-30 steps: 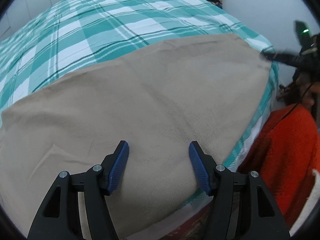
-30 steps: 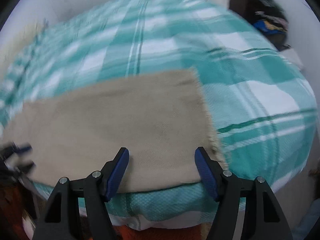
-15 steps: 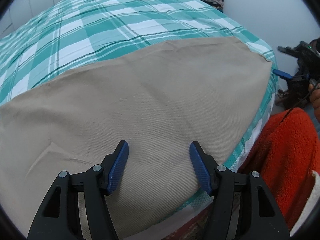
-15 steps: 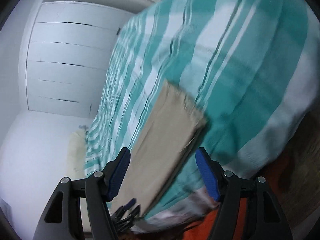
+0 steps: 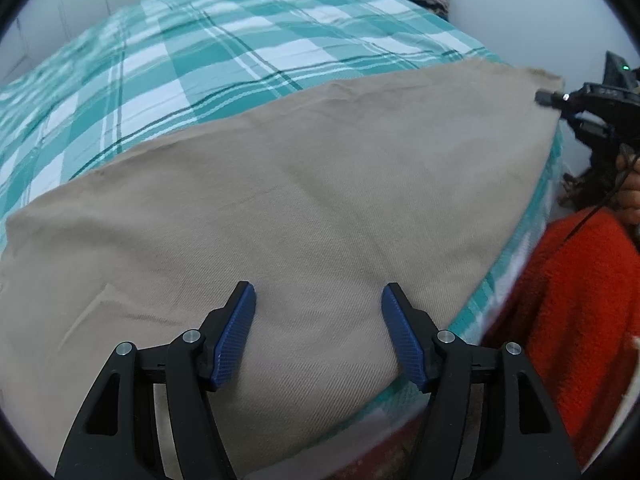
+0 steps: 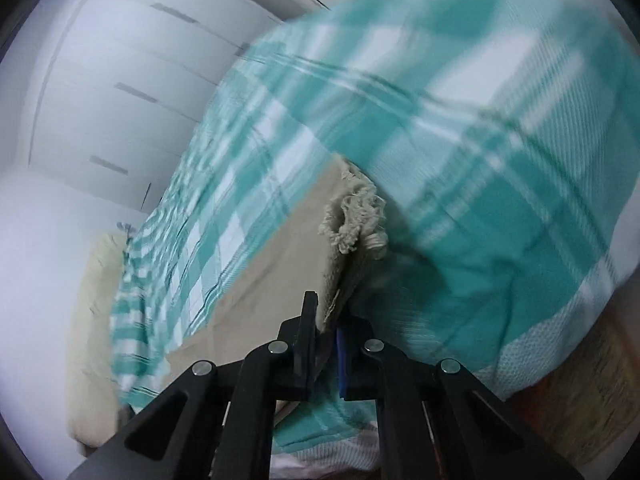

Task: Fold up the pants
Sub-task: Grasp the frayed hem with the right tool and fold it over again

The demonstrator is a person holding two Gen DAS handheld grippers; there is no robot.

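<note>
Tan pants (image 5: 304,200) lie flat along the near edge of the bed (image 5: 224,60), on a teal plaid cover, the long side running parallel to the mattress edge. Left claw (image 5: 318,332) hovers above the cloth, fingers spread wide, gripping nothing. Right claw (image 6: 326,344) is closed on the frayed hem end (image 6: 356,216) of the pants at the bed's edge; that view is blurred. Broad uncovered plaid lies beyond the pants' far edge.
</note>
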